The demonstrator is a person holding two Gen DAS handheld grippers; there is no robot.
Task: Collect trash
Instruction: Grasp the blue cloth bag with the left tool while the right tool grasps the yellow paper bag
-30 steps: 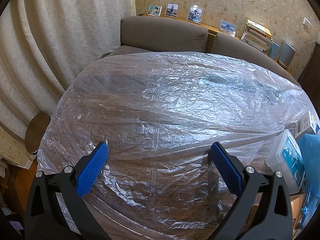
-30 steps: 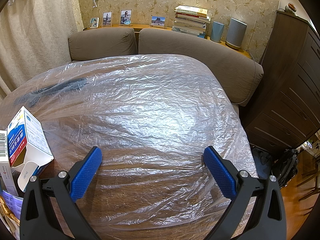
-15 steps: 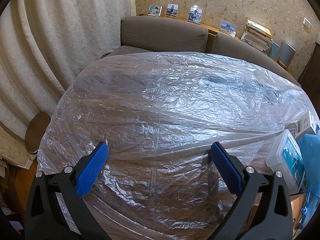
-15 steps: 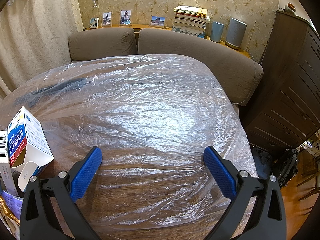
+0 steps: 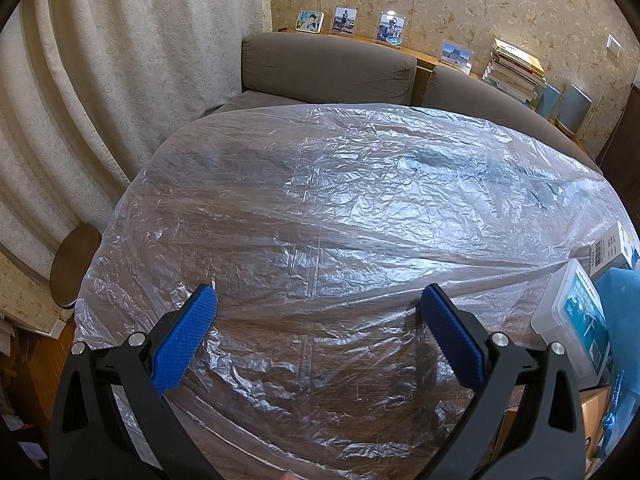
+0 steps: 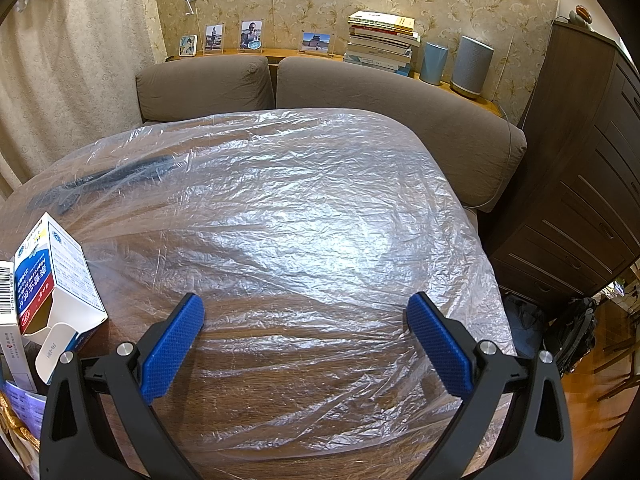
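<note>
A crinkled clear plastic sheet (image 5: 320,208) is lying spread over the wooden table (image 6: 304,432), filling the middle of both views. The left gripper (image 5: 318,300) is hovering over the sheet, blue pads spread wide, grasping nothing; the right gripper (image 6: 304,306) is hanging likewise, released. A white medicine box (image 6: 56,280) is standing at 9 o'clock in the right view; a plastic tub (image 5: 572,324) is sitting at 3 o'clock in the left view. A brown sofa (image 6: 360,92) is sitting beyond at 12 o'clock.

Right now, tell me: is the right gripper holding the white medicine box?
No. The right gripper is open and empty; the box sits apart, left of it.
</note>
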